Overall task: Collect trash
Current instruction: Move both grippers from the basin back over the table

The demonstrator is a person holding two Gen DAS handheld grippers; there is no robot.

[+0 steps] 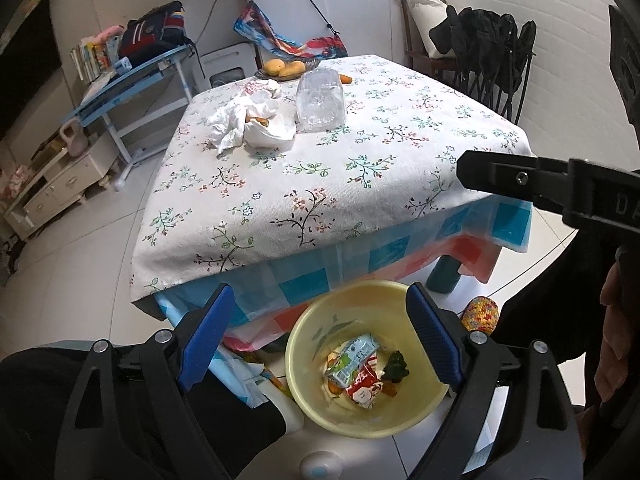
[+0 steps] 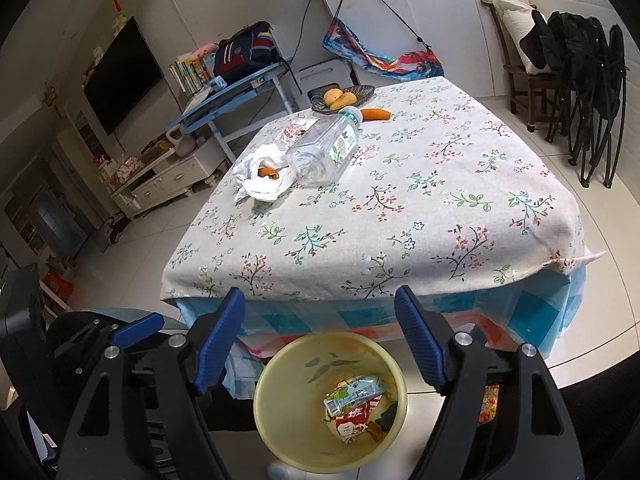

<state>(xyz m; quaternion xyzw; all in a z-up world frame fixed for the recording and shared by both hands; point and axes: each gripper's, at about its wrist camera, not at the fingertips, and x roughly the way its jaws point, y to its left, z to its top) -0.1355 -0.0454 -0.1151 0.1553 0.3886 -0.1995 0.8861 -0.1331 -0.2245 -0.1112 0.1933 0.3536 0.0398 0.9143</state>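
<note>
Both grippers hang over a yellow bin (image 1: pixel 416 404) on the floor at the near edge of a table (image 2: pixel 400 208) spread with a floral cloth. The left gripper (image 1: pixel 320 332) has its blue-padded jaws wide apart, nothing between them, the bin's mouth showing in the gap and just beyond its tips. The right gripper (image 2: pixel 320 340) is likewise spread and empty, directly above the same bin. In the bin lie a green-and-white carton (image 2: pixel 354 394), a red wrapper (image 2: pixel 352 420) under it and a dark green scrap (image 1: pixel 394 366) beside them. On the table, well beyond the bin and out of both grippers' reach, remain a clear plastic bottle (image 2: pixel 326 150) lying on its side, a crumpled white bag (image 2: pixel 264 182) touching the bottle's base with something orange inside, a carrot (image 2: pixel 376 114) near the bottle's cap, and a dish of yellow fruit (image 2: pixel 340 98) at the far edge.
</note>
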